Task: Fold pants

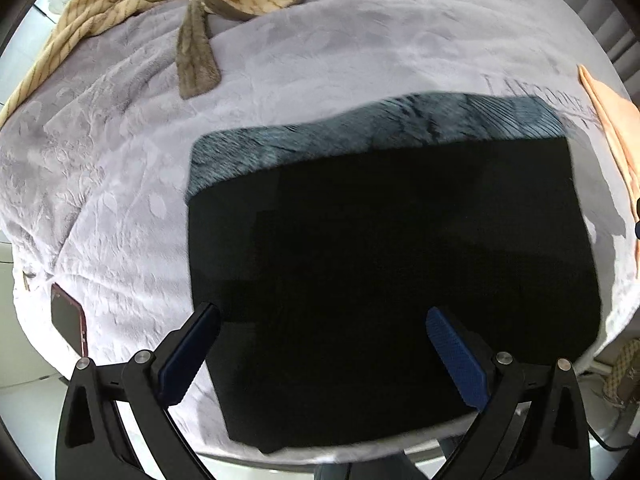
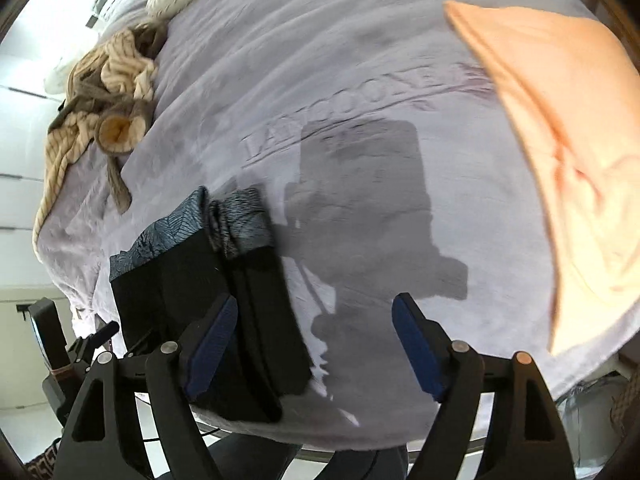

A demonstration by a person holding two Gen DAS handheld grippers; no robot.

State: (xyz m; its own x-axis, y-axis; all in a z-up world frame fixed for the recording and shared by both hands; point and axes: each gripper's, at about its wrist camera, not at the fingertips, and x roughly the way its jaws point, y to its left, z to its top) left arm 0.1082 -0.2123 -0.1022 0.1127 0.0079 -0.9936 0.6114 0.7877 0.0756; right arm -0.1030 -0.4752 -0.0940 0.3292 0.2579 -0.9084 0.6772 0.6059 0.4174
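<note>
Nearby, a phone point(image 1: 68, 318), robe point(image 1: 192, 8) and peach cloth point(image 2: 560, 140) flank folded pants point(image 1: 380, 272)

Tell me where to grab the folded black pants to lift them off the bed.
Take the folded black pants by the near edge overhanging the bed, from the front. The layers stack flat there, letting a claw finger slip underneath. Both claws are open.

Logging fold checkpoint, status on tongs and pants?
Left tongs open over folded black pants. Right tongs open, empty. Peach cloth and phone lie apart, nothing blocking.
</note>
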